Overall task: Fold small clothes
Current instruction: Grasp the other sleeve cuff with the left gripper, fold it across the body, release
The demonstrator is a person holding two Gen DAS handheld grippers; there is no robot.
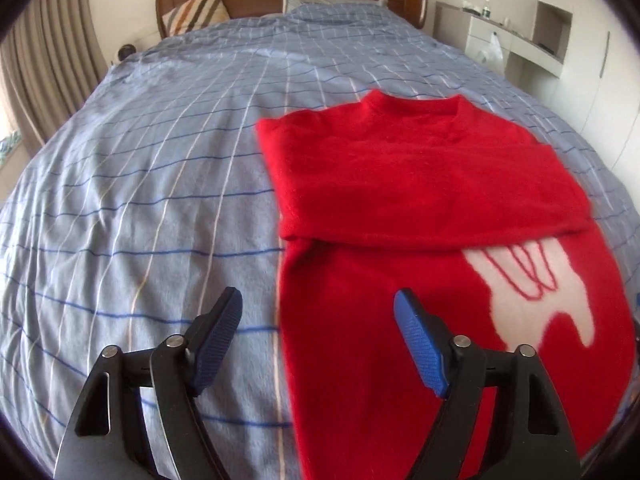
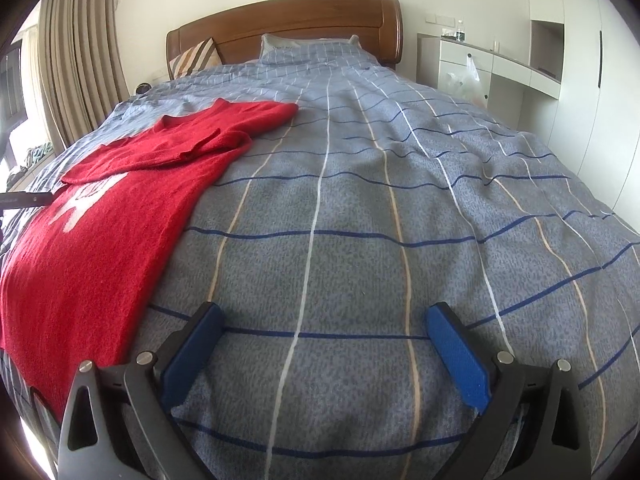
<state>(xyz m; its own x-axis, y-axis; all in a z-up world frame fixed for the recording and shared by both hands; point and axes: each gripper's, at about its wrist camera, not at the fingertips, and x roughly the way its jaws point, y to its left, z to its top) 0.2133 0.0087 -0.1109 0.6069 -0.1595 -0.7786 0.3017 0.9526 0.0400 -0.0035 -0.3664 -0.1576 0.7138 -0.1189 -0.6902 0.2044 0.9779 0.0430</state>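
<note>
A red fuzzy sweater (image 1: 400, 184) with a pale pattern (image 1: 532, 280) lies flat on the blue checked bed cover (image 1: 160, 184), collar toward the headboard, a sleeve folded across its chest. My left gripper (image 1: 318, 304) is open above the sweater's left lower edge, nothing between its blue pads. In the right wrist view the same sweater (image 2: 104, 216) lies at the left. My right gripper (image 2: 322, 316) is open over bare cover to the right of the sweater, apart from it. A dark part of the left tool (image 2: 24, 199) shows at the left edge.
A wooden headboard (image 2: 304, 20) with a striped cushion (image 2: 196, 60) and a pillow (image 2: 304, 50) closes the far end of the bed. Curtains (image 2: 76, 60) hang on the left. White cabinets and a desk (image 2: 520, 72) stand on the right.
</note>
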